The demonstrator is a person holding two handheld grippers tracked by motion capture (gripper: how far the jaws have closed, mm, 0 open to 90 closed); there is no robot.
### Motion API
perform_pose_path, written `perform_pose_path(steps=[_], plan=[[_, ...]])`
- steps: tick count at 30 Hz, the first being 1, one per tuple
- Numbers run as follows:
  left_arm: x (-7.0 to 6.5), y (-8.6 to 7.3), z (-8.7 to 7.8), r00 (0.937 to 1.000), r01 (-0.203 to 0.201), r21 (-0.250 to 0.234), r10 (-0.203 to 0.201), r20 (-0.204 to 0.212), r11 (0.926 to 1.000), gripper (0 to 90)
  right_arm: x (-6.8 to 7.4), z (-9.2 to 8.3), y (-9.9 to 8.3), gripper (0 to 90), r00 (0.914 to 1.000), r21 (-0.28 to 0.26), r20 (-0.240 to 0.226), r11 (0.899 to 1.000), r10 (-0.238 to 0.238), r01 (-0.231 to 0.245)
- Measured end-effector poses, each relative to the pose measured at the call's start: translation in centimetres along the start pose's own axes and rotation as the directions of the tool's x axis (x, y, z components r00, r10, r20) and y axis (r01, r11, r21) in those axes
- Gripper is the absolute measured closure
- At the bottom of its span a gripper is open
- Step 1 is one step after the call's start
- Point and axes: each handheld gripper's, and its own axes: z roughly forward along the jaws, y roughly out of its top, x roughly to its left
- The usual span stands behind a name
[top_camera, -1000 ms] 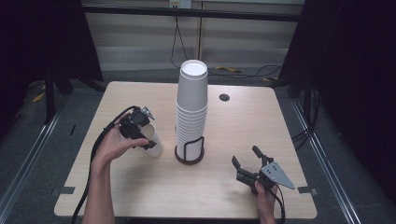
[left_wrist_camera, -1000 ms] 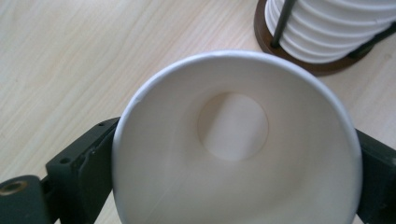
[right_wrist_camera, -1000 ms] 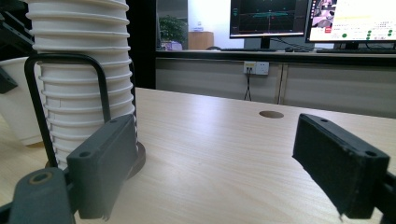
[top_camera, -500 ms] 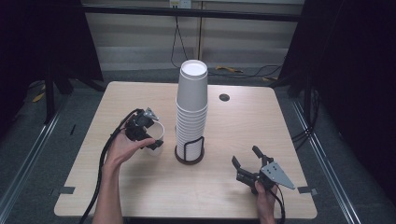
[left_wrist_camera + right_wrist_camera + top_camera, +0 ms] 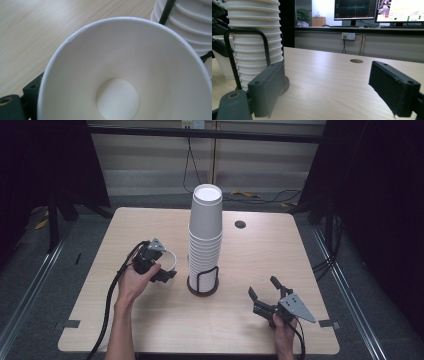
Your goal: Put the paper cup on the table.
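Note:
A white paper cup (image 5: pixel 169 260) stands upright on the table just left of the tall stack of cups (image 5: pixel 205 235) in its black wire holder (image 5: pixel 202 284). My left gripper (image 5: pixel 168 269) straddles that cup. Its jaws have just been opening, and the cup sits between them with a round, unsquashed rim. The left gripper view looks down into the cup (image 5: pixel 117 75), with one finger (image 5: pixel 31 91) outside its wall and the stack (image 5: pixel 190 25) behind. My right gripper (image 5: pixel 262 287) rests open near the front right. Between its jaws (image 5: pixel 324 85) is bare table, and the stack (image 5: pixel 254 37) is to the left.
A round cable hole (image 5: pixel 240 224) lies in the tabletop (image 5: pixel 150 325) behind the stack and appears again in the right gripper view (image 5: pixel 356 60). Black cables trail from both hands off the front edge. Monitors glow beyond the far edge.
The left hand has sunk a little with the cup, which now sits upright by the holder with its rim showing. The right hand and gripper have not moved.

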Motion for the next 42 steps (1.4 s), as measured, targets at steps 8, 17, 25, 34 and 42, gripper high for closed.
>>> perform_pose_path(steps=[8,17,25,34,42], plan=[[-0.1,-1.3,0.2,0.9990,0.045,-0.061,-0.044,0.006,0.9972,7.7,0.0,0.0,0.0,13.4,1.0000,-0.002,0.000,1.000,-0.002,0.002],[-0.2,-2.8,0.7,0.9980,0.060,-0.102,-0.058,0.026,0.9929,14.4,0.0,0.0,0.0,13.4,1.0000,-0.002,-0.001,1.000,-0.002,0.002],[-0.5,-3.8,0.7,0.9969,0.078,-0.143,-0.077,0.013,0.9865,15.0,0.0,0.0,0.0,13.4,1.0000,-0.002,-0.001,1.000,-0.002,0.002],[-0.8,-5.4,0.2,0.9919,0.126,-0.184,-0.127,0.004,0.9748,15.3,0.0,0.0,0.0,13.4,1.0000,-0.002,-0.001,1.000,-0.002,0.002],[-1.6,-7.2,-1.5,0.9773,0.202,-0.285,-0.212,-0.005,0.9372,15.4,0.0,0.0,0.0,13.4,1.0000,-0.002,-0.001,1.000,-0.002,0.002]])
